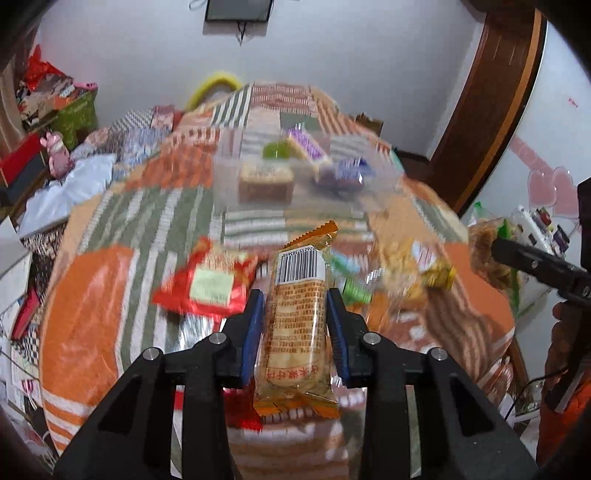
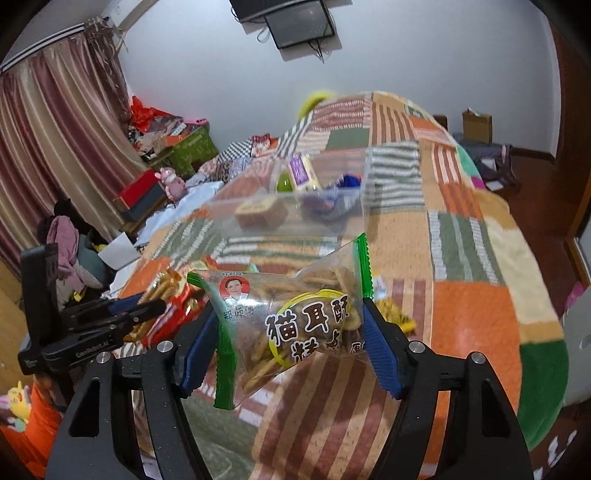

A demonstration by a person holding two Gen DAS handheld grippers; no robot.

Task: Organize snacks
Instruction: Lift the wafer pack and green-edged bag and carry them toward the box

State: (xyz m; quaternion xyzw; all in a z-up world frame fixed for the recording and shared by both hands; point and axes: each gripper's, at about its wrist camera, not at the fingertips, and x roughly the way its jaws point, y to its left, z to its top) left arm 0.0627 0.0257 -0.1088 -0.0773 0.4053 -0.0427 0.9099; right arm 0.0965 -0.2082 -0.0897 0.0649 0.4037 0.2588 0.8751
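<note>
Both tools loaded, left tool (image 1: 295, 317) clamping the cracker pack (image 1: 295, 325) lengthwise, right tool (image 2: 291, 332) pinching the crisp bag (image 2: 295, 325), clear box (image 1: 306, 173) dead ahead of both.

Patchwork blanket (image 2: 469, 236) spread over bed, screen (image 2: 299, 22) mounted on white wall (image 1: 351, 62), striped curtain (image 2: 55, 122) hung at left, green box (image 2: 194, 149) piled with clutter, pink plush toy (image 1: 57, 153) seen beside red box (image 2: 142, 186), wooden door frame (image 1: 495, 96) at right.

we see a patchwork blanket (image 2: 461, 236) at centre, striped curtains (image 2: 55, 129) at nine o'clock, a wall screen (image 2: 299, 22) at twelve.
</note>
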